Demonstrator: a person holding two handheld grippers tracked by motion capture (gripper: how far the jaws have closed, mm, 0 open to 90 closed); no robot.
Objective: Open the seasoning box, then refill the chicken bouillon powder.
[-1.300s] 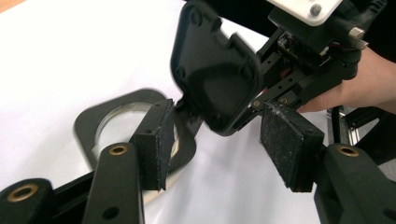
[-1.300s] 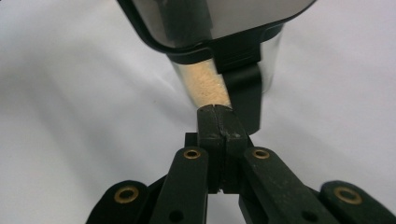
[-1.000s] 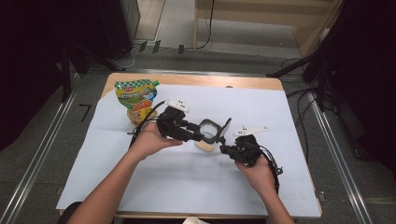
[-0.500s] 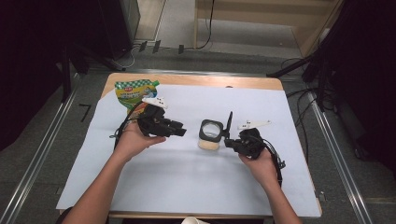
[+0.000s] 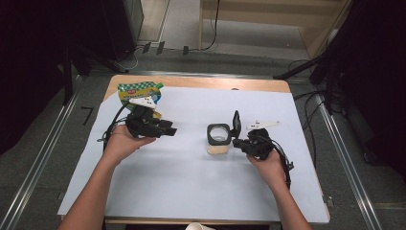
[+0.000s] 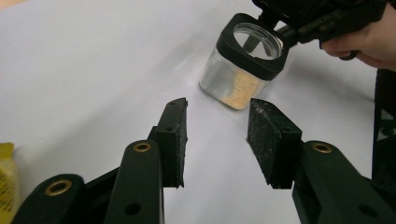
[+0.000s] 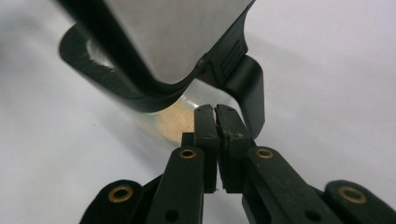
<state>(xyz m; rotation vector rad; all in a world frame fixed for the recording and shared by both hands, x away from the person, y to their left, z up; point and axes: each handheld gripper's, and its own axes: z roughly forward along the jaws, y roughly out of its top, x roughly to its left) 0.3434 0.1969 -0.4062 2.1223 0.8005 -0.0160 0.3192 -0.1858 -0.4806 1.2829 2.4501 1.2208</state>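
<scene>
While the jar (image 5: 219,139) stands mid-surface (image 5: 191,191) with its hinged lid (image 5: 236,123) already raised, the right claw (image 5: 238,142) is seen closed at the jar's rim; the left claw (image 5: 168,131), half open and empty, is held well apart. The pouch (image 5: 139,92) remains untouched.

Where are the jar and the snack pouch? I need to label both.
jar (image 6: 229,85), left gripper view, glass wall over the yellow powder.
snack pouch (image 5: 136,89), high view, green printed top.
</scene>
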